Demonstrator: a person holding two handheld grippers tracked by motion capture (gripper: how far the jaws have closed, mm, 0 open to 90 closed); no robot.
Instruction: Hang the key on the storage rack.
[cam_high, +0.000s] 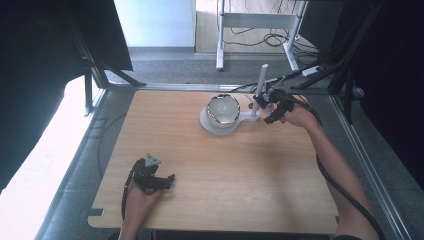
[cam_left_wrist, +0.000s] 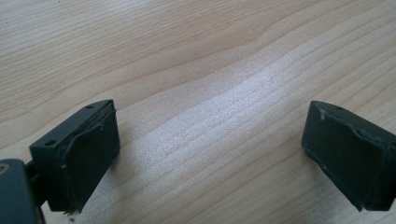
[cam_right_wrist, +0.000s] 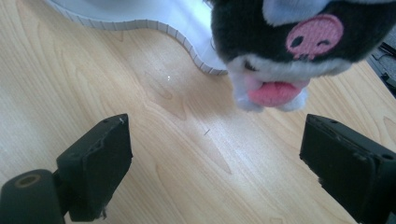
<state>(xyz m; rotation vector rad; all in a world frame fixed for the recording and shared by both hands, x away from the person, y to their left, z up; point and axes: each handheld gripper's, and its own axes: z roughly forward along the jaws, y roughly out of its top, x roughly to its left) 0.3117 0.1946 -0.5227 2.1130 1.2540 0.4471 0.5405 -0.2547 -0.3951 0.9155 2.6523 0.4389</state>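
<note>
While the right gripper (cam_high: 276, 107) sits near the far right edge of the wooden table (cam_high: 225, 170) in the high view, it crowds a white stand (cam_high: 248, 116) with an upright post (cam_high: 261, 82) and a bowl-shaped object (cam_high: 223, 109) on its round base. Risk: a sideways swing would knock the thin post and tip the stand. The left gripper (cam_high: 162, 181) rests by the near left corner, well apart.

Left gripper view: jaws wide apart, holding nothing, over bare matte wood grain; pads black, rubbery, frayed at the edges.

Right gripper view: jaws also spread, empty. A plush toy (cam_right_wrist: 299, 46) hangs just ahead, dark fuzzy fabric, pink patch with stitched face, white paws, beside the stand's ribbed white base (cam_right_wrist: 154, 21). Risk: soft pile compresses, so a shallow pinch may slip off.
</note>
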